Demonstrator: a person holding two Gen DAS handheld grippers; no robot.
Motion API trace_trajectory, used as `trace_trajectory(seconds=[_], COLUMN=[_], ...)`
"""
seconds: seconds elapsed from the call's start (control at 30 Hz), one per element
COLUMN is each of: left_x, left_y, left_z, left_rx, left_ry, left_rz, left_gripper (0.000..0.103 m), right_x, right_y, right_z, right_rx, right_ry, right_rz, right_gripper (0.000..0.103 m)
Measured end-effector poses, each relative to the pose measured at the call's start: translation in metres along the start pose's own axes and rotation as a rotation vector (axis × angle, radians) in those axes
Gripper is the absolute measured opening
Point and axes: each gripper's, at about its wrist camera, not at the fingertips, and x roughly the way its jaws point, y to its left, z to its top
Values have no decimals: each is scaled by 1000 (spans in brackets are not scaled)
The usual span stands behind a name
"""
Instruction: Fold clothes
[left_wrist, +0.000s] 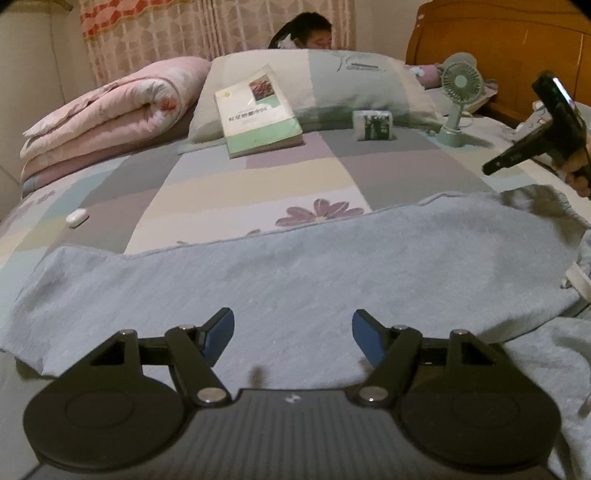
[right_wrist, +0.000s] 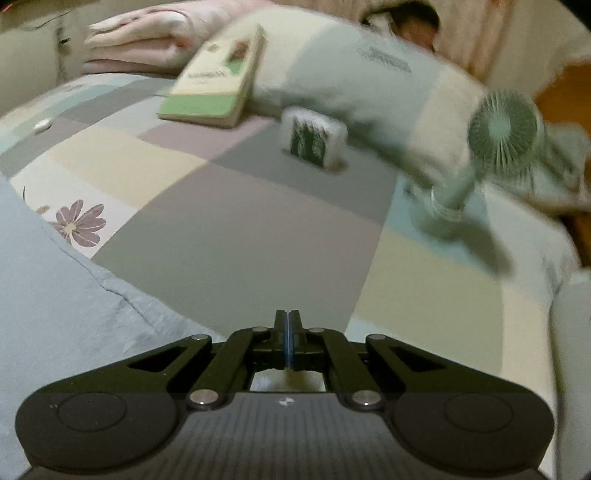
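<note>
A light blue garment (left_wrist: 295, 266) lies spread flat across the patchwork bed sheet (left_wrist: 229, 177), with a white drawstring (left_wrist: 578, 280) at its right end. My left gripper (left_wrist: 292, 321) hovers over the near part of the garment, its blue-padded jaws open and empty. My right gripper (right_wrist: 288, 321) is shut with nothing showing between its pads. It is over bare sheet, just right of the garment's edge (right_wrist: 55, 314). In the left wrist view the right gripper (left_wrist: 495, 168) hangs above the garment's far right end, held by a hand.
A book (left_wrist: 258, 110) leans on a pillow (left_wrist: 332, 74) at the head of the bed, beside a tissue pack (left_wrist: 373, 125) and a small green fan (left_wrist: 460, 85). A rolled pink quilt (left_wrist: 110, 114) lies far left, and a small white case (left_wrist: 77, 216) sits left. A person is behind the pillow.
</note>
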Motion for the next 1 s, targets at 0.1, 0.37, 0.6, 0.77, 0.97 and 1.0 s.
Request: trace_trajectory(seconds=[0.1, 0.37, 0.6, 0.77, 0.97, 1.0], left_x=[-3, -25, -50, -48, -27, -24], left_y=[10, 31, 47, 54, 52, 51], left_z=[-1, -8, -21, -28, -30, -31], left_rx=[-12, -12, 7, 0, -4, 0], left_ry=[8, 23, 24, 61, 107, 113], left_rz=[-5, -19, -13, 9, -3, -4], left_gripper=[72, 73, 76, 77, 76, 76], right_x=[-18, -97, -127, -100, -41, -32], right_y=[2, 9, 7, 3, -8, -11], right_z=[-3, -17, -54, -71, -84, -86], right_rx=[-6, 18, 178, 254, 319, 327], right_ry=[11, 37, 74, 124, 181, 189], right_rz=[3, -61, -88, -80, -65, -69], right_gripper=[3, 9, 14, 19, 19, 19])
